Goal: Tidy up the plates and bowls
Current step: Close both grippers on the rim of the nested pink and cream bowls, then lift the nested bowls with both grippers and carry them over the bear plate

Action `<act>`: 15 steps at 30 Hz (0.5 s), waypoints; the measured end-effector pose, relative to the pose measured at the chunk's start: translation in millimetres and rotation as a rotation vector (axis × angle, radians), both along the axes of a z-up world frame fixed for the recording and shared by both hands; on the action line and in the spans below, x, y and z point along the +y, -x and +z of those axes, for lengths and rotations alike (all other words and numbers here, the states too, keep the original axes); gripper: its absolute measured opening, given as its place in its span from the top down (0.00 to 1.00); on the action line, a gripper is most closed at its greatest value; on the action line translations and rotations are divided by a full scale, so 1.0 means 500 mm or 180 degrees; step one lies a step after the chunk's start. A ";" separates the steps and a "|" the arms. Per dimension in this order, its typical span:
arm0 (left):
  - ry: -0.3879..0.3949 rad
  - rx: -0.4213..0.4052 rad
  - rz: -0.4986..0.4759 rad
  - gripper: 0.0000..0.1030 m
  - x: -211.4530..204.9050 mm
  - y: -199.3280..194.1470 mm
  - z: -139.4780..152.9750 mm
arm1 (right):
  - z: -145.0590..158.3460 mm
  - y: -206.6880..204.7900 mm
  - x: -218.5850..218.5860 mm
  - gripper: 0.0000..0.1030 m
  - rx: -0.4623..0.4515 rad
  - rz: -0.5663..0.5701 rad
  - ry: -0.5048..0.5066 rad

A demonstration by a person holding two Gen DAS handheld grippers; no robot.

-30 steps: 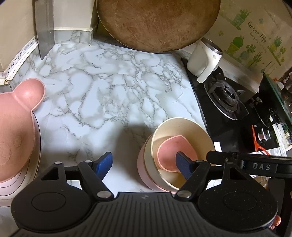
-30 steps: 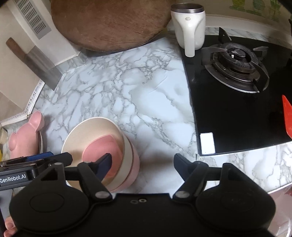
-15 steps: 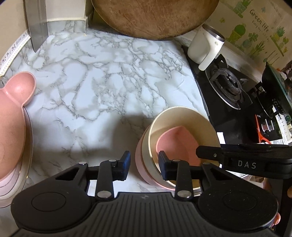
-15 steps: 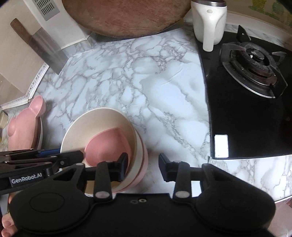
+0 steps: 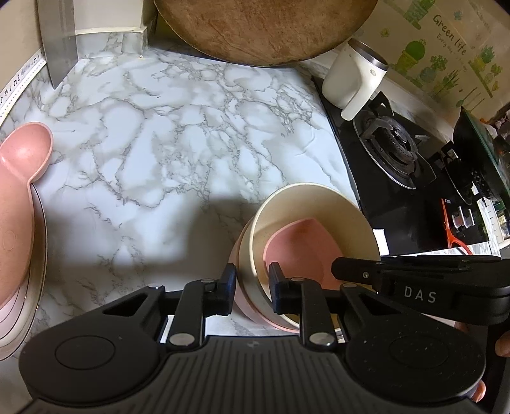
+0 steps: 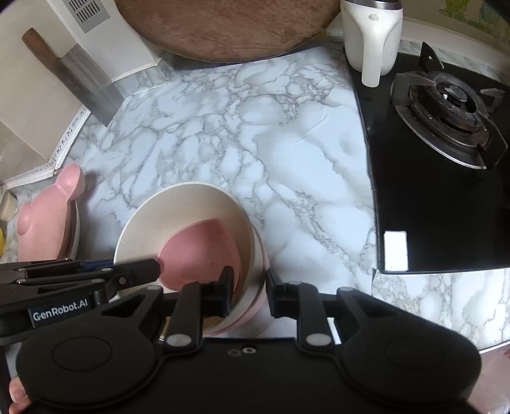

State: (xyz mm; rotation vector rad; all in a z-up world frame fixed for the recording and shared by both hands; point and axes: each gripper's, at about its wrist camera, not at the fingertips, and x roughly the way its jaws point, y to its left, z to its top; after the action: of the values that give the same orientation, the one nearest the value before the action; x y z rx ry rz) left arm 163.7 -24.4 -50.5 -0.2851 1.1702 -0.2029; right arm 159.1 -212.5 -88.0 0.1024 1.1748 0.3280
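A stack of bowls (image 5: 306,203) (image 6: 178,210) stands on the marble counter: a pink outer bowl, a cream one in it, and a small pink heart-shaped dish (image 5: 296,245) (image 6: 200,251) inside. My left gripper (image 5: 253,286) straddles the stack's left wall, one pad outside and one inside, its jaws closing onto the wall. On the opposite wall my right gripper (image 6: 250,293) does the same, jaws closing, pads against it. Each gripper's side shows in the other's view. A pink bear-shaped plate (image 5: 16,207) (image 6: 47,223) lies on stacked plates at the far left.
A round wooden board (image 5: 264,28) (image 6: 223,28) and a cleaver (image 5: 57,38) (image 6: 86,79) lean at the back wall. A white mug (image 5: 353,76) (image 6: 373,38) stands beside the black gas hob (image 5: 392,149) (image 6: 446,111) on the right. Bare marble counter (image 5: 159,143) lies between.
Both grippers' jaws have narrowed from wide apart to a slim gap with the bowl stack's wall between them. Both hands have stayed almost in place.
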 end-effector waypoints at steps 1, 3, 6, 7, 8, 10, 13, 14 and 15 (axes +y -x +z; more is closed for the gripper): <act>-0.0001 -0.0001 0.0005 0.80 0.000 0.001 0.000 | 0.001 0.001 0.002 0.80 -0.0010 0.0005 0.0020; 0.0016 0.0005 0.0033 0.81 0.002 0.002 0.001 | 0.003 0.002 0.004 0.81 -0.0033 0.0011 0.0058; 0.0035 -0.0007 0.0037 0.81 0.005 0.005 0.005 | 0.007 0.000 0.005 0.83 -0.0046 0.0001 0.0076; 0.0028 -0.0018 0.0041 0.81 0.005 0.006 0.007 | 0.009 0.000 0.006 0.83 -0.0055 0.0007 0.0086; 0.0016 -0.0030 0.0036 0.81 0.004 0.007 0.009 | 0.010 0.000 0.008 0.83 -0.0069 0.0018 0.0102; 0.0020 -0.0037 0.0052 0.81 0.005 0.007 0.010 | 0.014 0.000 0.010 0.83 -0.0086 0.0018 0.0111; 0.0014 -0.0059 0.0070 0.82 0.008 0.008 0.016 | 0.023 -0.001 0.017 0.84 -0.0117 0.0043 0.0122; 0.0013 -0.0067 0.0081 0.81 0.010 0.008 0.020 | 0.027 -0.002 0.019 0.84 -0.0126 0.0048 0.0120; 0.0014 -0.0081 0.0089 0.81 0.012 0.009 0.025 | 0.032 -0.002 0.023 0.84 -0.0141 0.0065 0.0121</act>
State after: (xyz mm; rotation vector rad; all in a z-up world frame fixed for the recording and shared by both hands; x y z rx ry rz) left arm 159.4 -18.3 -38.2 -0.3017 1.1401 -0.1840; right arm 160.0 -201.3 -72.1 0.0498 1.1381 0.3245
